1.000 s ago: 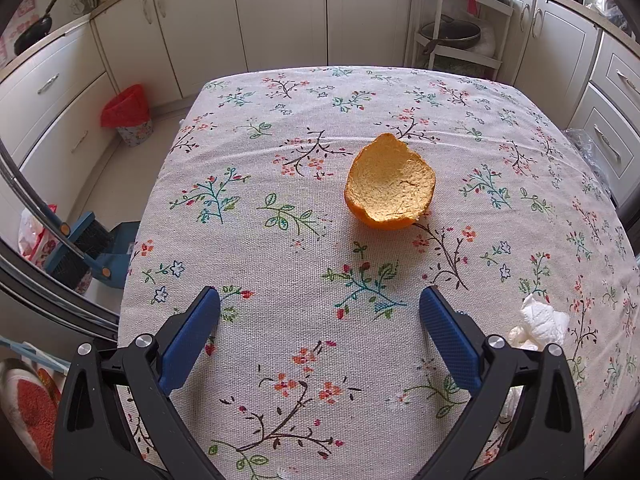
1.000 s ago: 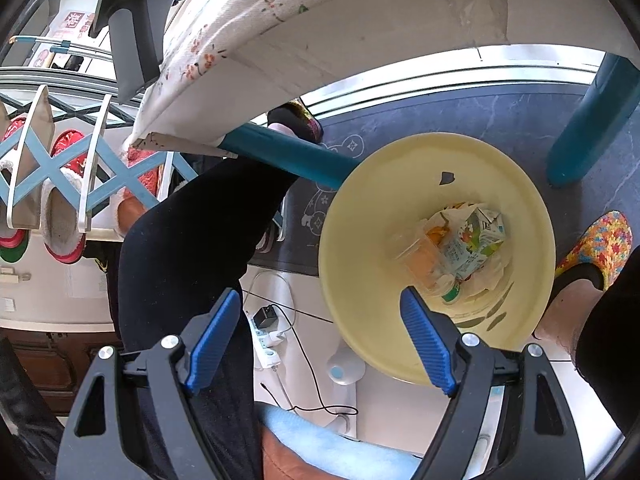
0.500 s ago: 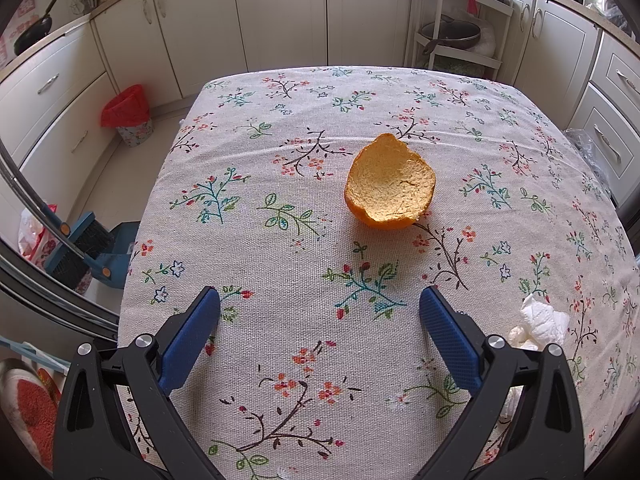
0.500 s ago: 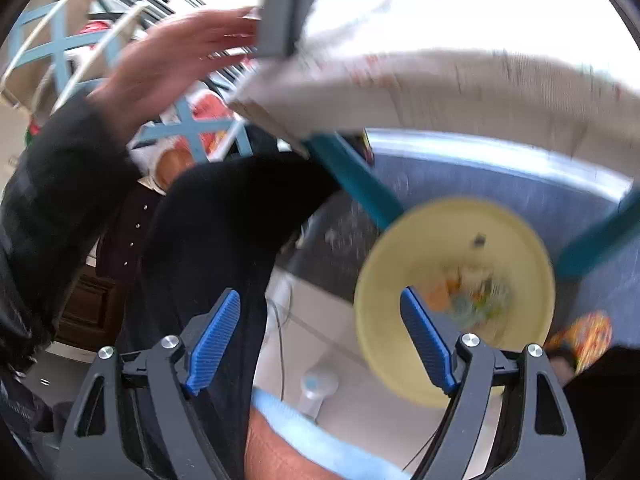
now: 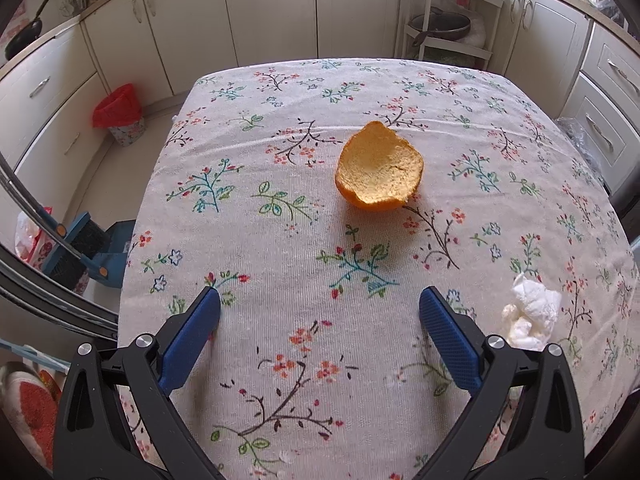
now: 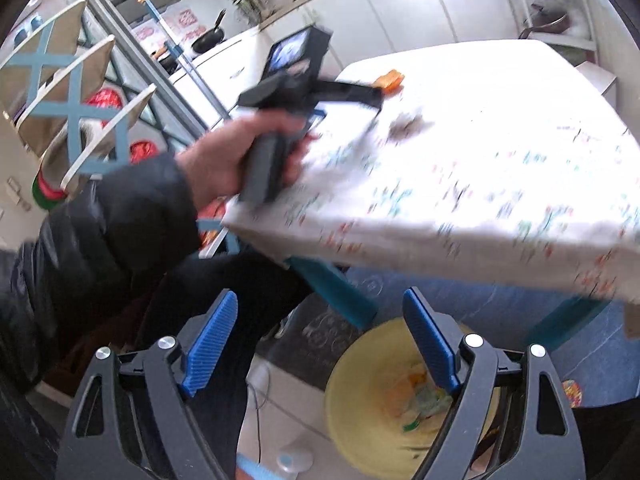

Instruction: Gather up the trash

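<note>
Hovering over the floral table (image 5: pixel 280 240), the left gripper (image 5: pixel 320 308) is waiting with its jaws spread wide and nothing between them. The right gripper (image 6: pixel 320 316) is also empty, its jaws opening a little more above the yellow bin (image 6: pixel 360 420), where trash is already lying. The orange peel (image 5: pixel 379 172) and a crumpled tissue (image 5: pixel 530 316) are remaining on the cloth. The next move is probably reaching to one of them and closing gently.

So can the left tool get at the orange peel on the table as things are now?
Probably yes. The left tool is open and empty above the tablecloth, and nothing lies between it and the orange peel ahead.
</note>
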`<control>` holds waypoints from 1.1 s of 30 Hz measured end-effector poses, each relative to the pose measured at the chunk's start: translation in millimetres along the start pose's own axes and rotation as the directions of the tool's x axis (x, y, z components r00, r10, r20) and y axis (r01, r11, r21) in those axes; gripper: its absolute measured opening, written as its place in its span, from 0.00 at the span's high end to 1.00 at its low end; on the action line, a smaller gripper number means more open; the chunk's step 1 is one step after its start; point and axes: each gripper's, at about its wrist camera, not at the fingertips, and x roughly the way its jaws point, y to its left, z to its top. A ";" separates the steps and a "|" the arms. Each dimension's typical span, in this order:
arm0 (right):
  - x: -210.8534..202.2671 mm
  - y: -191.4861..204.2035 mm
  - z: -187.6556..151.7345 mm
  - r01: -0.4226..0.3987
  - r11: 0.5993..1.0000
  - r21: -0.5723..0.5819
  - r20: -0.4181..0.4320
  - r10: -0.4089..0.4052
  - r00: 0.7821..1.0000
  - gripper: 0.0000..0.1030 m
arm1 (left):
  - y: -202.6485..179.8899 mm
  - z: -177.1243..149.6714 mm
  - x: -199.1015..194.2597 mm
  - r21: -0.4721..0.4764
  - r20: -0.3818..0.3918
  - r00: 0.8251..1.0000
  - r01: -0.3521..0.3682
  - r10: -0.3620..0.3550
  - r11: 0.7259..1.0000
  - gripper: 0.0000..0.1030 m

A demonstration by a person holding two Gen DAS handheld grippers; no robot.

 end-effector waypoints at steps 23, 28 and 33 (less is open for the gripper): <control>117.2 -44.7 156.3 0.199 0.973 -0.112 -0.044 -0.205 0.978 0.28 | 21.7 -27.0 -84.4 -0.028 0.169 0.985 0.045 -0.040 0.999 0.07; 135.5 -42.2 160.2 0.207 0.965 -0.162 -0.082 -0.222 0.971 0.56 | 17.6 -12.8 -76.3 -0.013 0.176 0.981 0.083 -0.080 0.996 0.07; 125.8 -50.1 158.3 0.197 0.968 -0.156 -0.076 -0.210 0.975 0.77 | 9.7 11.4 -61.3 -0.028 0.190 0.973 0.136 -0.128 0.990 0.10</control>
